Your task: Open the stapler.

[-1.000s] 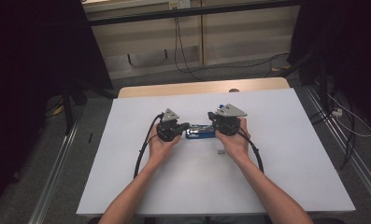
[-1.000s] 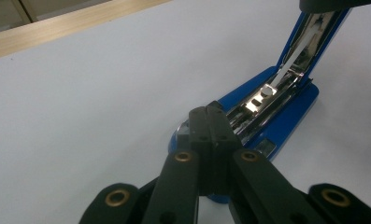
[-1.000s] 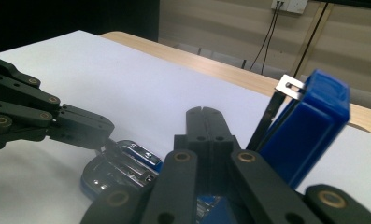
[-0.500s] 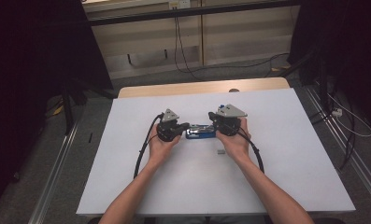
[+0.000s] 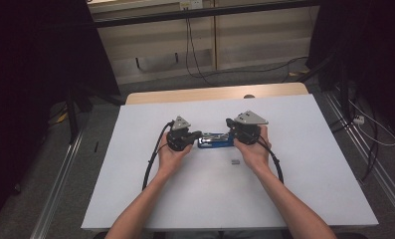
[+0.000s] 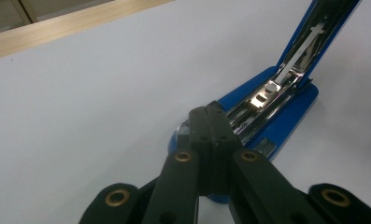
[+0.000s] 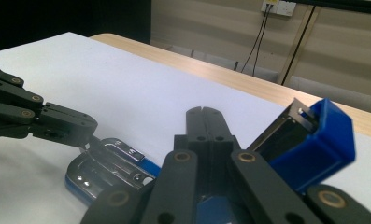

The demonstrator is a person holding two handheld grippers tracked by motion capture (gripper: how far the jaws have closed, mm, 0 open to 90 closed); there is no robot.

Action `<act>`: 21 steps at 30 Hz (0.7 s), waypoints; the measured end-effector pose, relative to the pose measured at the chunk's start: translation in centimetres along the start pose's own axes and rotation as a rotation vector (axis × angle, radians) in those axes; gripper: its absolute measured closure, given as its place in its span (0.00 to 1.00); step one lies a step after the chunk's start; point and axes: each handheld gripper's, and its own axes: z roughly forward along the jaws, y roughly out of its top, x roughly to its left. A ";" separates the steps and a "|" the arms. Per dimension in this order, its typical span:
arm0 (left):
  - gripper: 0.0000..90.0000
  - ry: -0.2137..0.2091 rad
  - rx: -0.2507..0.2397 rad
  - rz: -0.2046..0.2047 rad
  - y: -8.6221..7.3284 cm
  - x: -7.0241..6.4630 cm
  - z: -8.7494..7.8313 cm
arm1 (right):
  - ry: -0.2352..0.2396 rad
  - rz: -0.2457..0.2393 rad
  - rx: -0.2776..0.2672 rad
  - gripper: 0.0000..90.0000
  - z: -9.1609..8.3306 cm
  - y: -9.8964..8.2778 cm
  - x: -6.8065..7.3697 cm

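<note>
No movement since the earlier high views: hands, grippers and stapler in the same places.

Blue stapler (image 5: pixel 215 141) flat on the white table cover (image 5: pixel 135 189), near the middle, lying crosswise between the two grippers. Top arm swung up and open in the left gripper view, with the metal staple channel (image 6: pixel 267 93) exposed. Blue cap end (image 7: pixel 314 140) raised beside the right gripper's own jaws in the right gripper view. Small strip of staples (image 5: pixel 235 161) lying loose on the cover, just below the stapler and near the right hand (image 5: pixel 252 152).

Left gripper (image 6: pixel 209 119): jaws fully together, nothing between them, tip resting at or just over the base end of the stapler; contact not certain. Right gripper (image 7: pixel 203 116): jaws likewise closed tight and empty, tip above the stapler base beside the lifted arm.

Judged step: stapler opened for loading, both grippers steadying it. Next move likely calls for opening the right jaws, picking up the loose strip, aligning it with the channel, while the left end stays braced. Risk: strip slipping or breaking under a skewed pinch.
</note>
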 end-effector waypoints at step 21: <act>1.00 -0.002 -0.001 0.002 0.0 0.0 0.0 | -0.013 0.029 0.005 1.00 -1.0 -0.8 -1.7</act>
